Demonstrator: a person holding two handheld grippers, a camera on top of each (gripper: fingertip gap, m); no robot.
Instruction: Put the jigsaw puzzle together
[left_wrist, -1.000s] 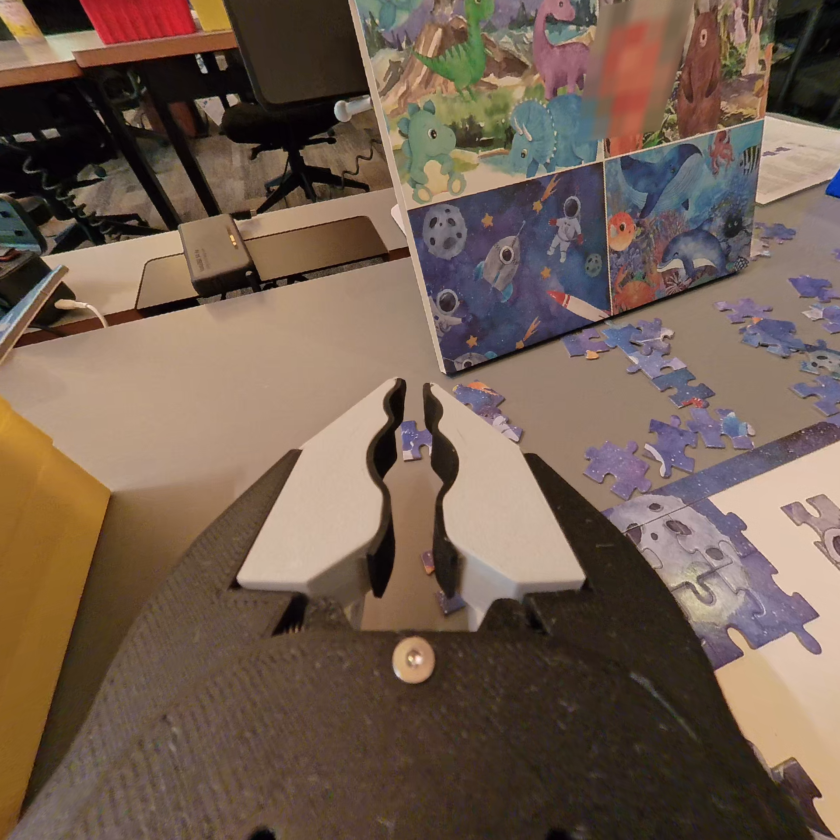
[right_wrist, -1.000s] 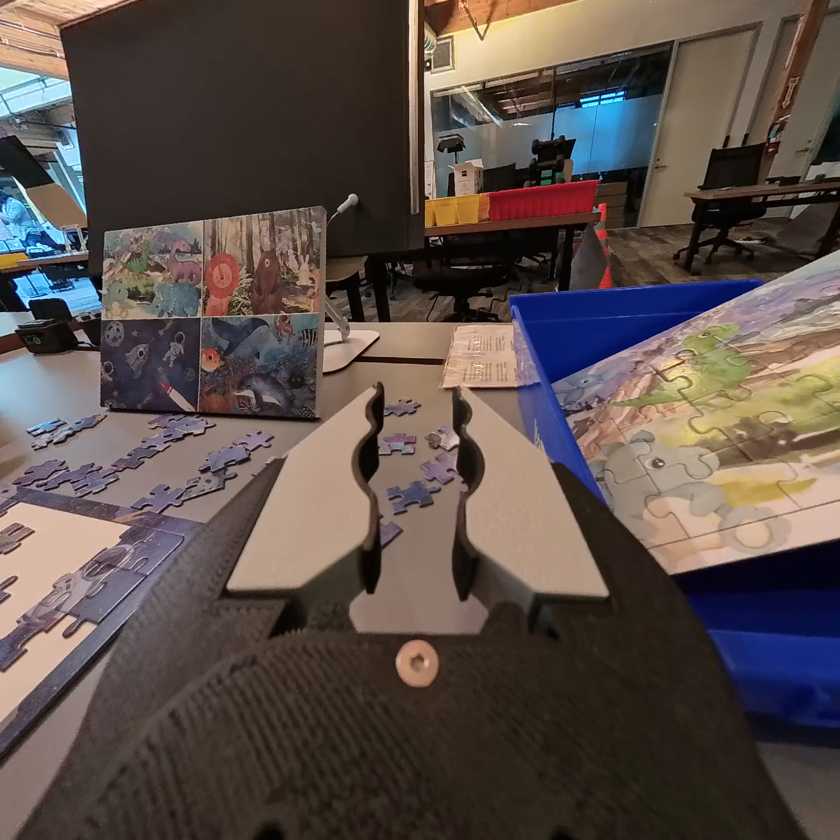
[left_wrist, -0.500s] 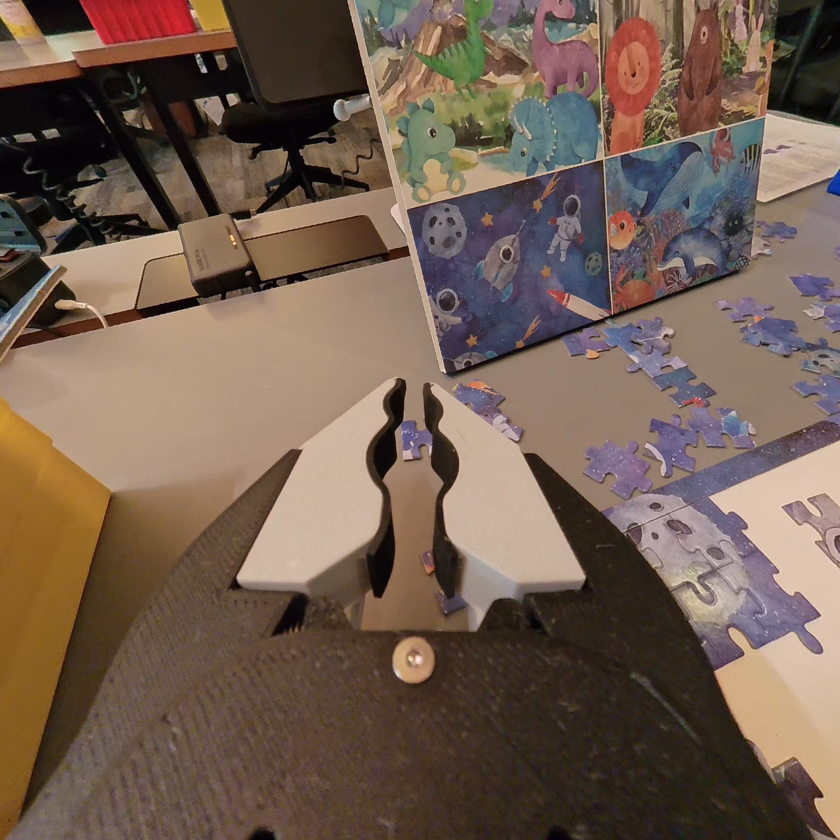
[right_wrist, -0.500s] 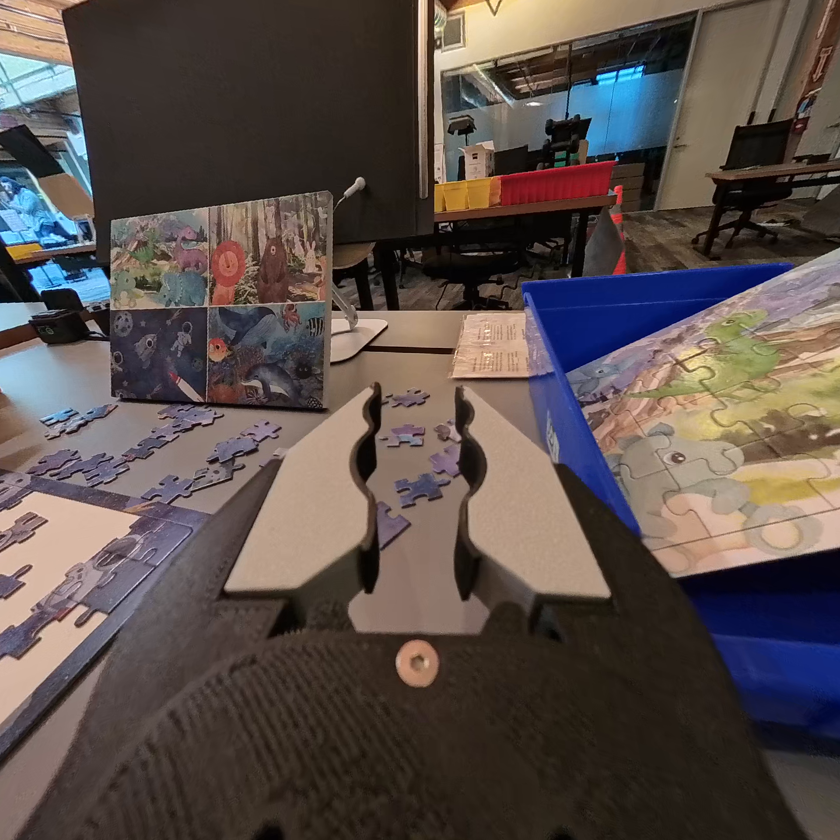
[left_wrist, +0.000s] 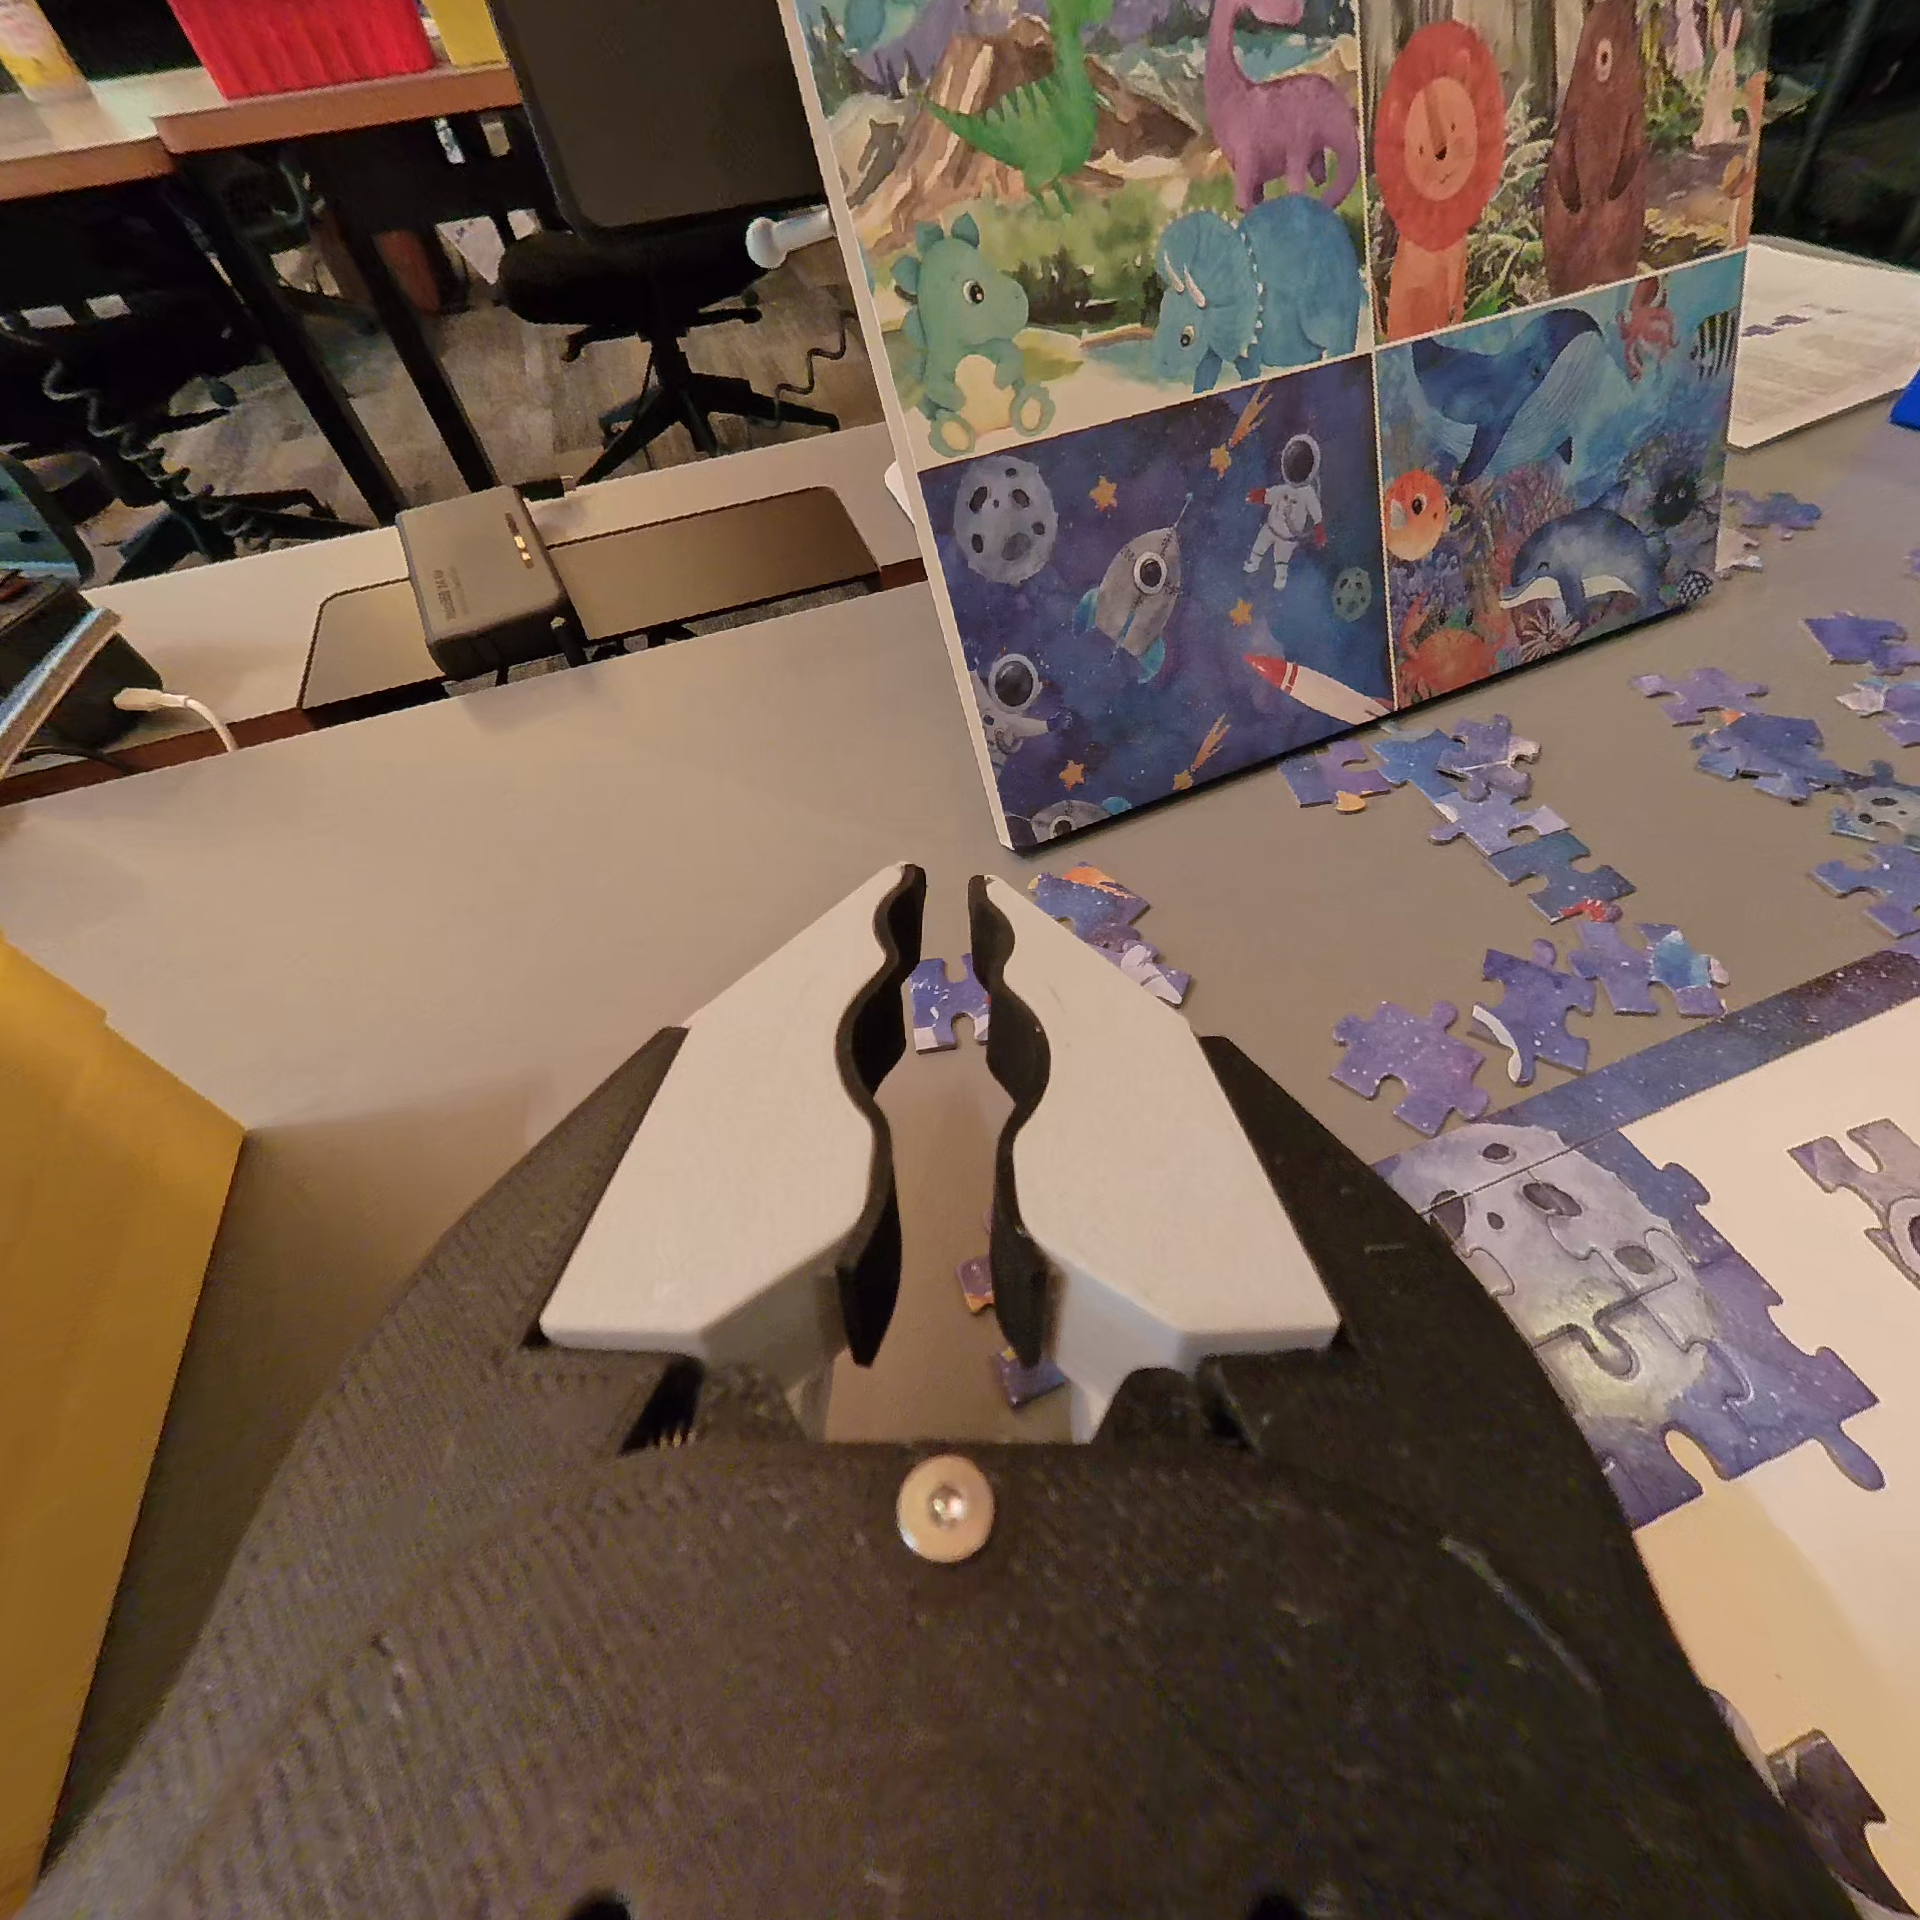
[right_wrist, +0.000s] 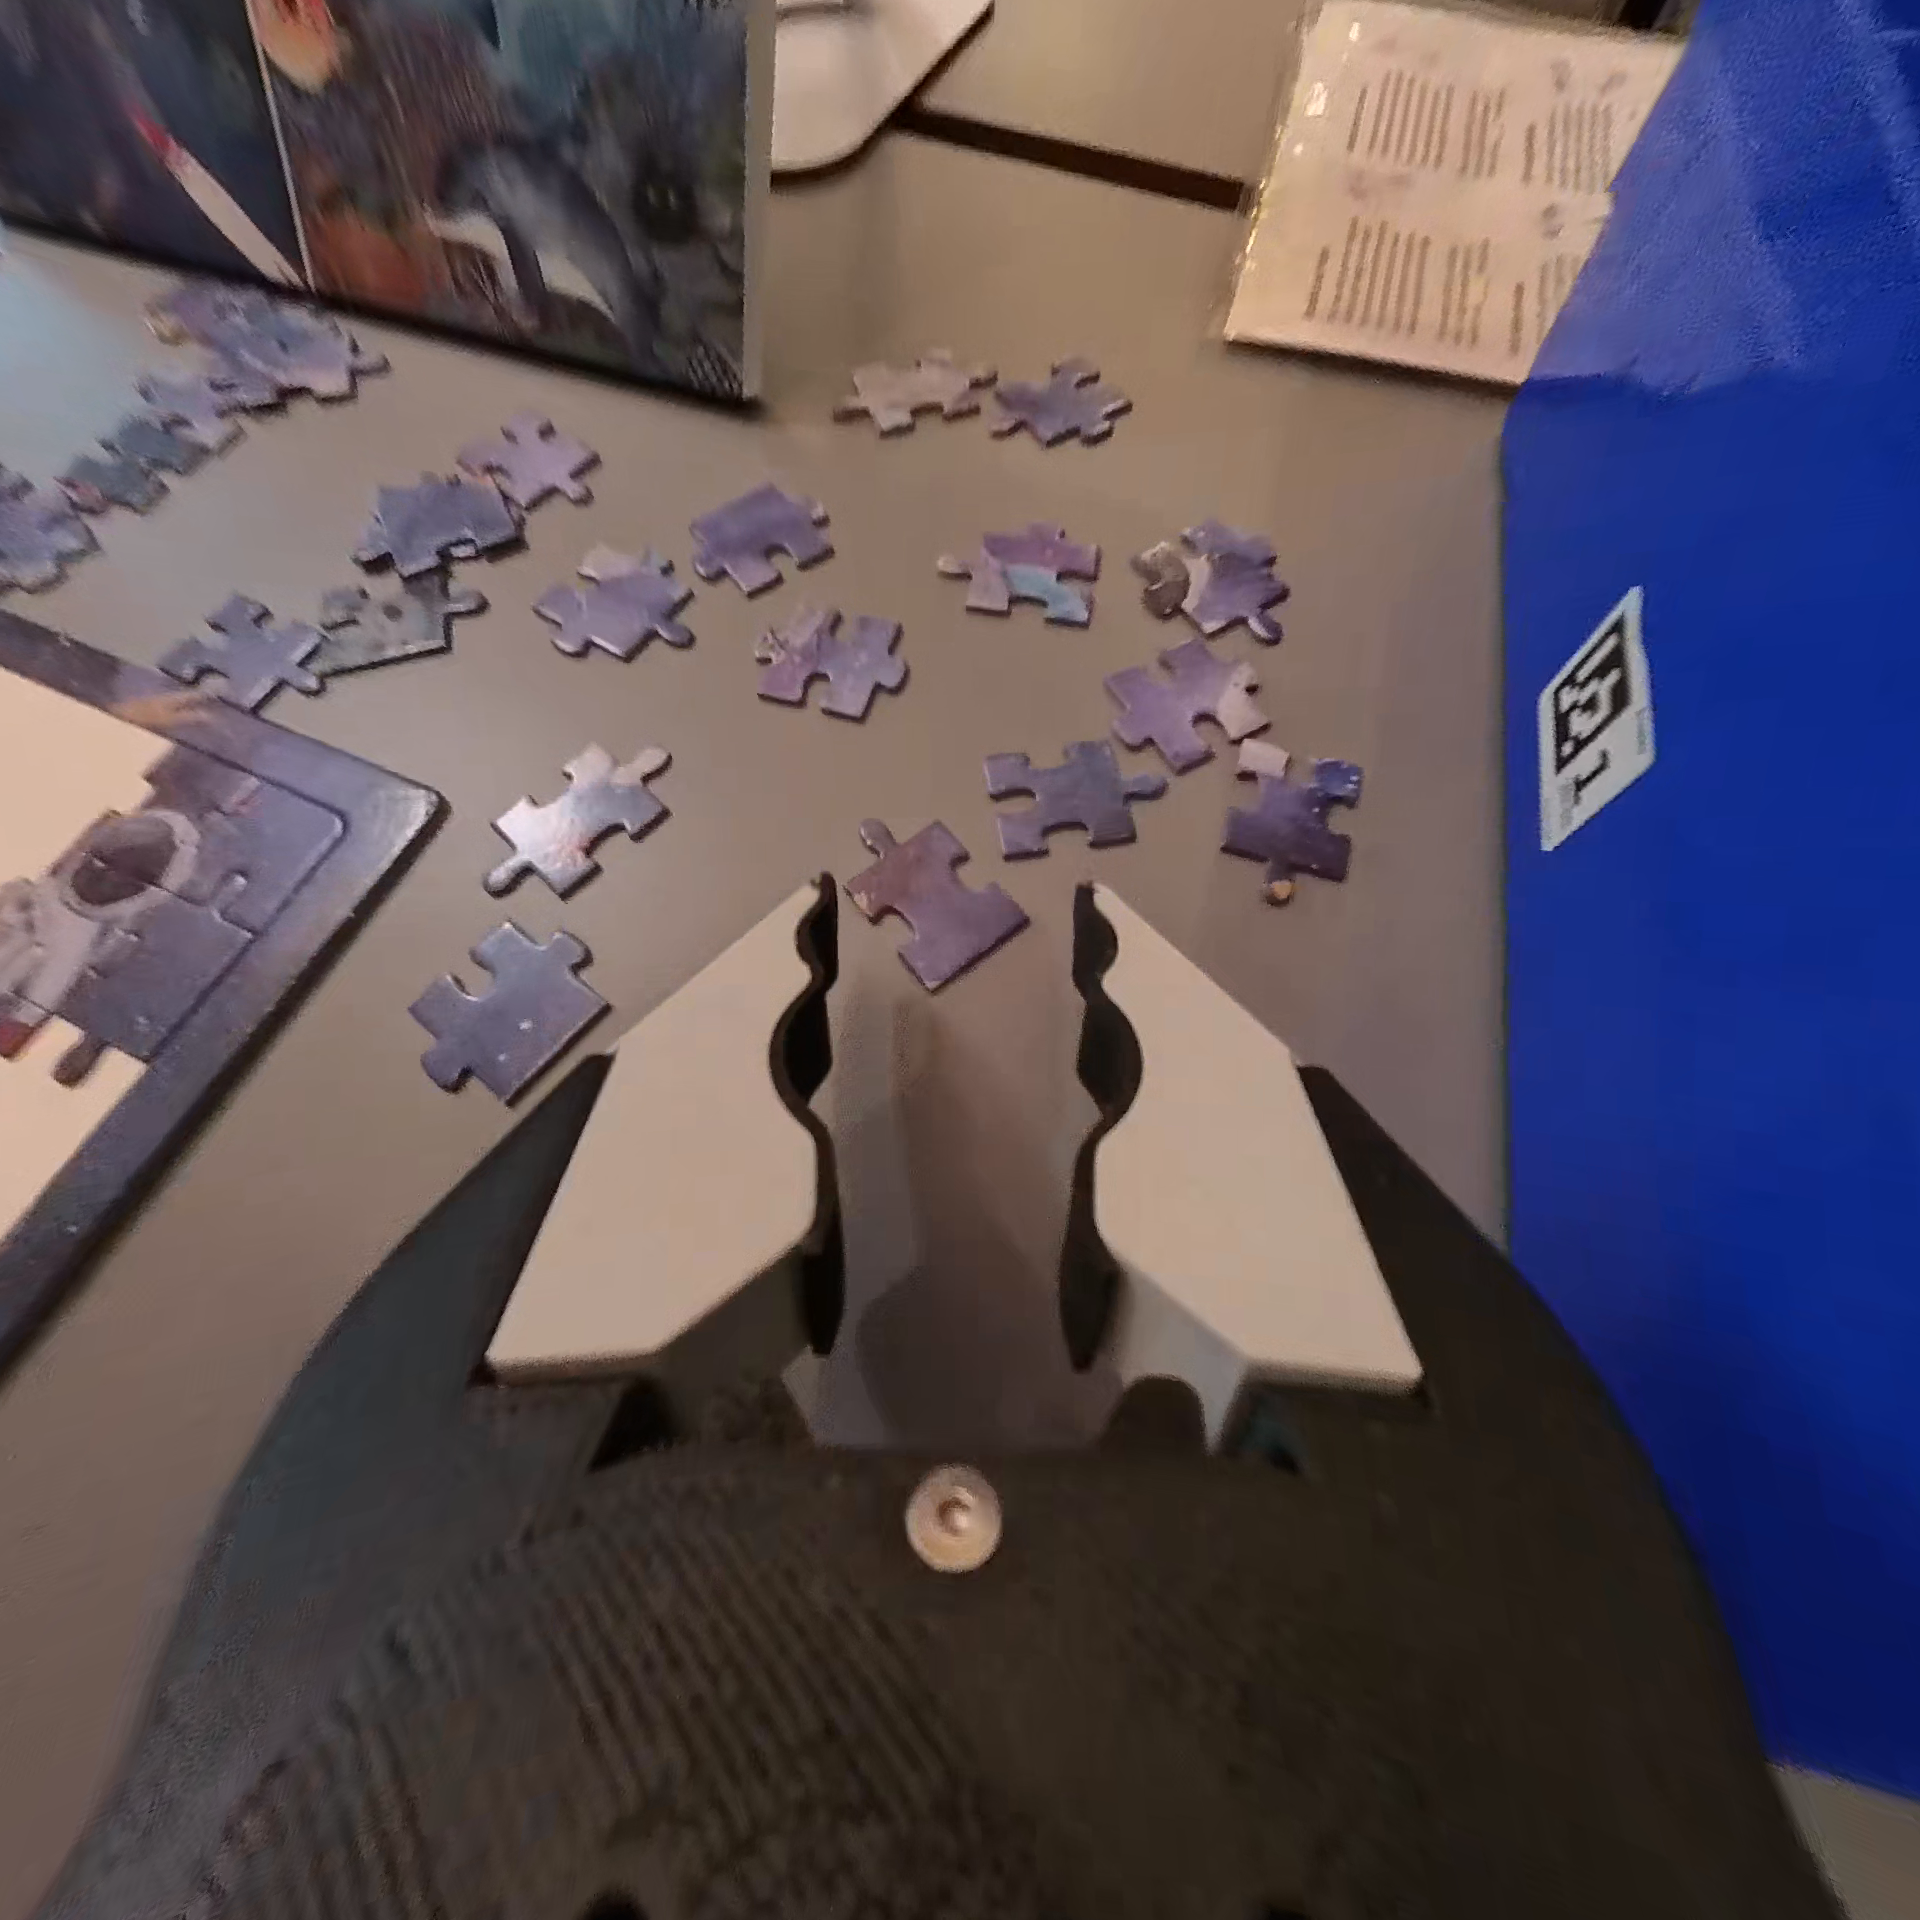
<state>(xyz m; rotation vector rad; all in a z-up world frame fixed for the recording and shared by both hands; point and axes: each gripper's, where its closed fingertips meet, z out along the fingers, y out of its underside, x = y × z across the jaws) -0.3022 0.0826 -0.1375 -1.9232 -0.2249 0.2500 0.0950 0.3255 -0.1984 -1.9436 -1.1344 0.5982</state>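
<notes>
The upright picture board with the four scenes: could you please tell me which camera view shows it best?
The left wrist view shows the picture board best: sharp, close, all four scenes legible, standing on the grey table. The right wrist view catches only its blurred lower corner at the top left.

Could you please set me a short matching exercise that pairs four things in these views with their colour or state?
Things:
1. left gripper
2. right gripper
3. bin
4. envelope

States or colours:
A. blue
B. yellow
C. jaws wide apart above a purple puzzle piece
D. jaws nearly together, nothing between them

Pairs: 1-D, 2-C, 3-A, 4-B
</notes>
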